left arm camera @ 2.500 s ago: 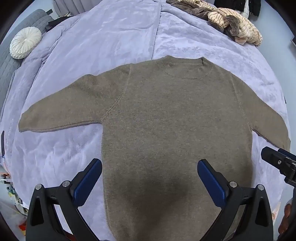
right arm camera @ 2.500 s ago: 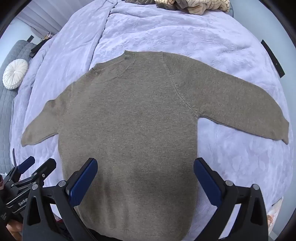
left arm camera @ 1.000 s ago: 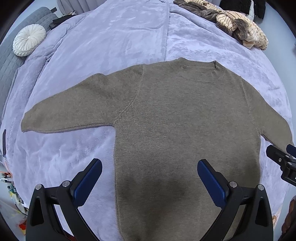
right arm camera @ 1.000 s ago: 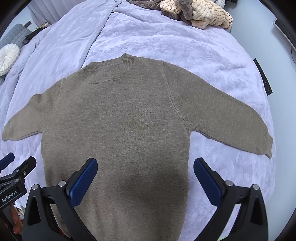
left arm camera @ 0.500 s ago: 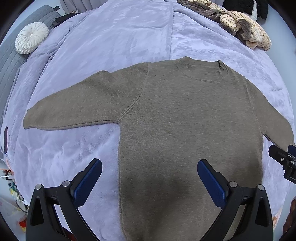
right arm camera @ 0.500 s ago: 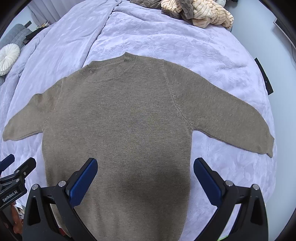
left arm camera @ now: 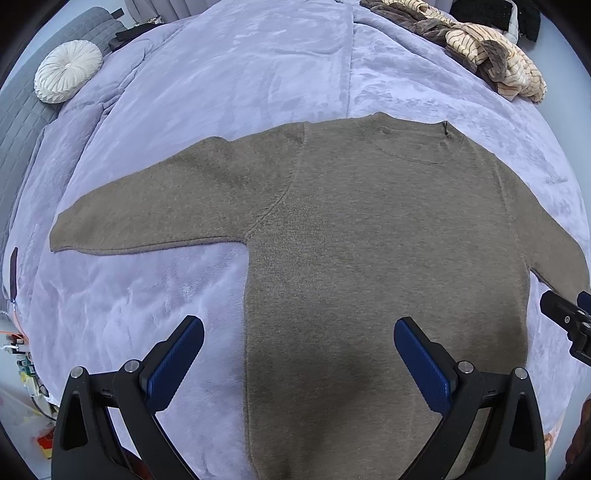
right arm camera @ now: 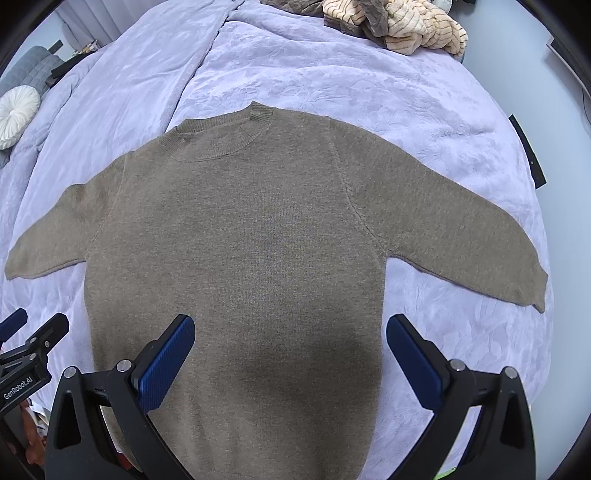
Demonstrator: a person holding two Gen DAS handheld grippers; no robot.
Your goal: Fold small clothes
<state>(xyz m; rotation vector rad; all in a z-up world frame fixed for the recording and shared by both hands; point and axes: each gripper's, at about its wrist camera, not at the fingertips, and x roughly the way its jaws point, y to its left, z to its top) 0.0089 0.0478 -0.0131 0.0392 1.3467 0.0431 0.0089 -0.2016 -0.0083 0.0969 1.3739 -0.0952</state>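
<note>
A brown knit sweater [left arm camera: 369, 240] [right arm camera: 236, 240] lies flat and face up on the lavender bed cover [left arm camera: 258, 74] [right arm camera: 332, 74], collar away from me, both sleeves spread out sideways. My left gripper [left arm camera: 298, 341] hovers open above the sweater's lower left edge, holding nothing. Over the lower body of the sweater my right gripper [right arm camera: 290, 338] is also open and empty. Each gripper shows at the edge of the other's view: the right gripper [left arm camera: 569, 321] and the left gripper [right arm camera: 26, 343]. The sweater's hem is hidden below both views.
A heap of striped cream and brown clothes [left arm camera: 495, 62] [right arm camera: 399, 26] lies at the far right of the bed. A round white cushion [left arm camera: 68, 70] [right arm camera: 16, 114] rests on a grey sofa at far left. A dark strap [right arm camera: 526, 151] hangs at the bed's right edge.
Both grippers stay open. The left view has shifted left, so the sweater sits further right in it; the right view has drifted slightly right and closer.
</note>
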